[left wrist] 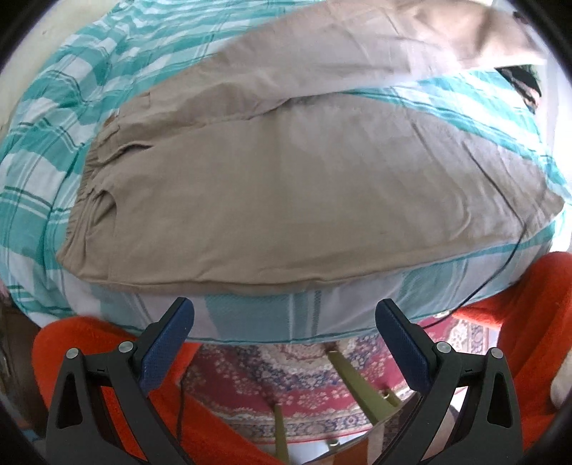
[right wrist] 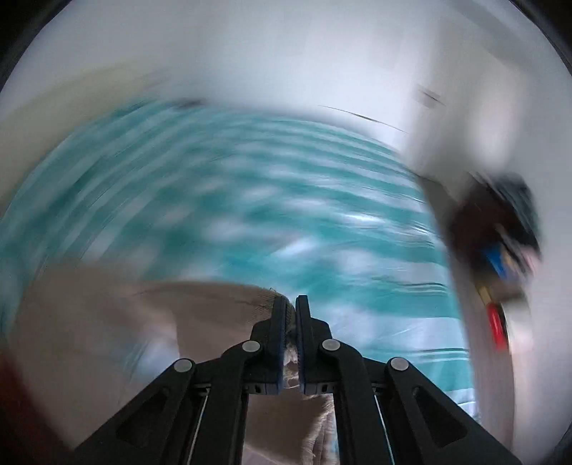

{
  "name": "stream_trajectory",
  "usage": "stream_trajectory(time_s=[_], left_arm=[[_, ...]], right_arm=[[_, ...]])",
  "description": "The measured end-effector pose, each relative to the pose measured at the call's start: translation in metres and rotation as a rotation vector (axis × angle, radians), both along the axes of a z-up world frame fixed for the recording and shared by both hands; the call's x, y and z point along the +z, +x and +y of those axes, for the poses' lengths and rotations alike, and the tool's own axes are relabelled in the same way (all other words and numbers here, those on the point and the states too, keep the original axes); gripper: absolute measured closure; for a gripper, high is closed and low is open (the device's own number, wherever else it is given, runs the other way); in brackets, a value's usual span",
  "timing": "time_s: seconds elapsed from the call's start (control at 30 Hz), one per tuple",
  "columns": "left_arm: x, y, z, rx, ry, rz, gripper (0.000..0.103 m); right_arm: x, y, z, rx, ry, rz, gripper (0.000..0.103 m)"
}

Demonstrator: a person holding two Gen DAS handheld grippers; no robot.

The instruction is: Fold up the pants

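Beige pants (left wrist: 286, 200) lie spread on a teal and white checked sheet (left wrist: 53, 118), waistband at the left, legs running to the right. The far leg's end is lifted at the top right (left wrist: 475, 28). My left gripper (left wrist: 284, 314) is open and empty, just short of the pants' near edge, over the sheet's front edge. My right gripper (right wrist: 290, 304) is shut on beige pants fabric (right wrist: 107, 322), which hangs to the left and below the fingers. The right wrist view is blurred by motion.
An orange chair or cushion (left wrist: 536, 304) flanks the front of the bed on both sides. A patterned red rug (left wrist: 286, 386) lies below. Dark and coloured objects (right wrist: 500, 232) sit at the right beside the sheet (right wrist: 286, 196). A white wall (right wrist: 286, 53) is behind.
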State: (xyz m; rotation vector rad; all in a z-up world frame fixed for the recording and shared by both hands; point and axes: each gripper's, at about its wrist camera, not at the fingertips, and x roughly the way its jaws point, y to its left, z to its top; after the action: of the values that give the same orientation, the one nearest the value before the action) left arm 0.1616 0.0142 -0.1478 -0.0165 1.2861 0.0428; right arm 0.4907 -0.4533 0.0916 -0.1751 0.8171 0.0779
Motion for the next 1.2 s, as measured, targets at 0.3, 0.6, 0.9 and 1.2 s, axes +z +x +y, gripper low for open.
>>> stream_trajectory(time_s=[0.3, 0.6, 0.9, 1.2], left_arm=[[-0.038, 0.006, 0.008, 0.049, -0.072, 0.114, 0.002], [-0.034, 0.016, 0.0, 0.029, -0.048, 0.115, 0.002], [0.013, 0.128, 0.033, 0.063, -0.135, -0.146, 0.001], [-0.085, 0.299, 0.021, 0.065, 0.149, -0.223, 0.002]], right_arm=[[-0.137, 0.037, -0.082, -0.248, 0.203, 0.162, 0.043], [-0.302, 0.061, -0.067, -0.377, 0.759, 0.311, 0.044], [-0.311, 0.066, -0.081, -0.399, 0.556, 0.311, 0.062], [-0.264, 0.031, -0.059, -0.288, 0.338, 0.217, 0.052]])
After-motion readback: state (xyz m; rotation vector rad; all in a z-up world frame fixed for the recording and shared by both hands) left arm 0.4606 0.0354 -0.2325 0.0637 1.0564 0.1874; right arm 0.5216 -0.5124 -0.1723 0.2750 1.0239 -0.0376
